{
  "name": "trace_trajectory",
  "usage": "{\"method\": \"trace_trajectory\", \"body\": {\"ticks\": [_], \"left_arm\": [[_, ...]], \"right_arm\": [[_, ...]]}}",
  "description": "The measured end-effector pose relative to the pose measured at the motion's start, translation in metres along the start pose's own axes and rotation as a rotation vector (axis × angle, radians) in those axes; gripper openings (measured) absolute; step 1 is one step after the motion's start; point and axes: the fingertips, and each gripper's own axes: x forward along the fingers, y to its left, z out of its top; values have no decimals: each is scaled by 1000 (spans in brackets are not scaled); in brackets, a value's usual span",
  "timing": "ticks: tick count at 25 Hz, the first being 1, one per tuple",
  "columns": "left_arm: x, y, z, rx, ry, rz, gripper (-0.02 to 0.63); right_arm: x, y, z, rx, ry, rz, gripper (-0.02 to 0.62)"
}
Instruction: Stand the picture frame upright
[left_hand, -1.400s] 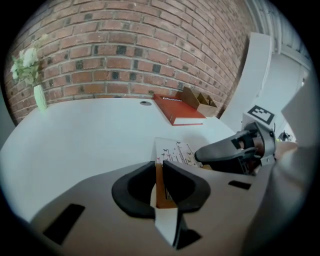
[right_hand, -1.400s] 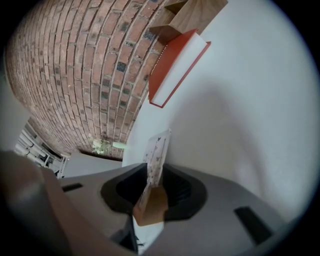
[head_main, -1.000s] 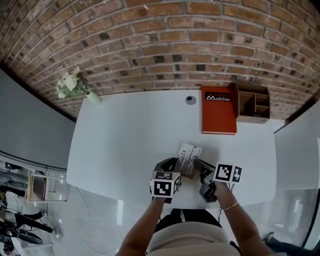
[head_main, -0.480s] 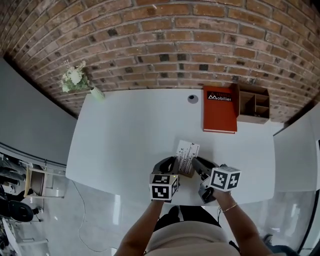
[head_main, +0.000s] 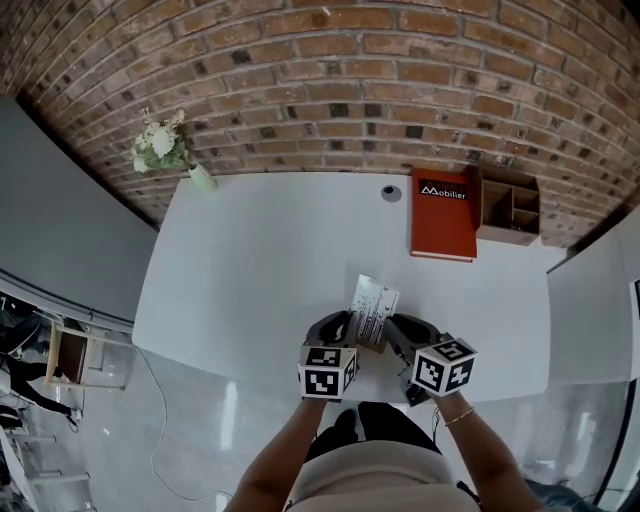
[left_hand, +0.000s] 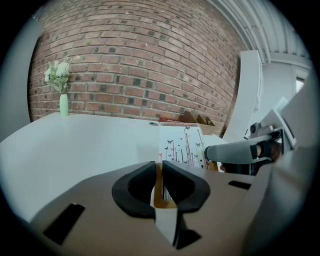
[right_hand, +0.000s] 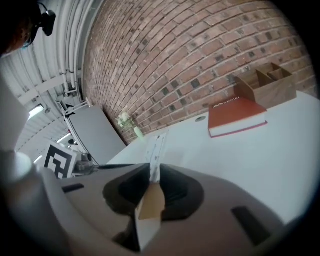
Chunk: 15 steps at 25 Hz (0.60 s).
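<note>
Wooden frame (head_main: 374, 311) sits clenched in the left tool (head_main: 338, 327) and the right tool (head_main: 404, 331), whose jaws have just been closing on it; tip both up evenly.

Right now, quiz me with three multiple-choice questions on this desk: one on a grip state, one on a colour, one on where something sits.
1. The left gripper has its fingers: A, spread wide and empty; B, shut on the picture frame's edge; C, shut on a pen.
2. The flowers in the vase are: A, white; B, red; C, blue.
3. The red book lies: A, under the picture frame; B, beside the vase; C, beside the wooden organiser.
Answers: 1 B, the frame's edge is pinched between them; 2 A, the blooms are white; 3 C, they sit side by side.
</note>
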Motion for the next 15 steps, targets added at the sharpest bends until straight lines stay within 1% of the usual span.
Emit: {"method": "trace_trajectory", "body": {"ticks": [7,15], "left_arm": [[-12,0,-8,13,5,-25,40],[-26,-1,-21,31,35,-51,41]], "right_arm": [[-5,9,-12,-104,-6,-31,62],[-10,20,-23,-139,-3,-61,61]]}}
